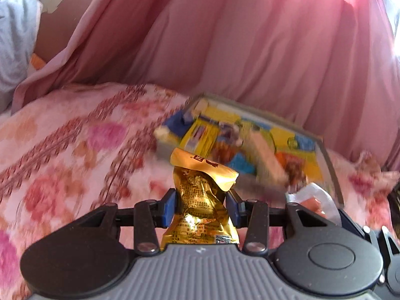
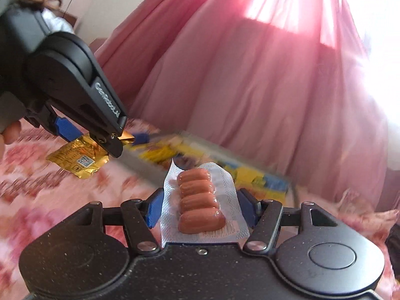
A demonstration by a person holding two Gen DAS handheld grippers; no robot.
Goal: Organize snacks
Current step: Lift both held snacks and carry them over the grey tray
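Plainly, the pink curtain (image 1: 250, 37) fills the back of the room, and below it lies the bed with its flowered bedspread (image 1: 62, 137), where all the work goes on. Toward the curtain side rests a shallow grey box (image 1: 332, 175), already carrying a jumble of yellow, blue and orange snack packets (image 1: 225, 135); motion blur keeps me from telling them apart or counting them. It looks to be the collecting place, which would explain why both grippers point toward it.

The right gripper (image 2: 200, 208) is clenched on a clear blister pack of small sausages (image 2: 200, 205), pinched by its side edges so the row of sausages faces up. The left gripper (image 1: 201, 206) is grasping a gold foil packet (image 1: 200, 200) around its crumpled middle, the top flap curling forward; in the right wrist view that packet hangs above the bedspread, just short of the box. Both snacks are held aloft, not yet in the box, so I judge they are on their way to join the others.
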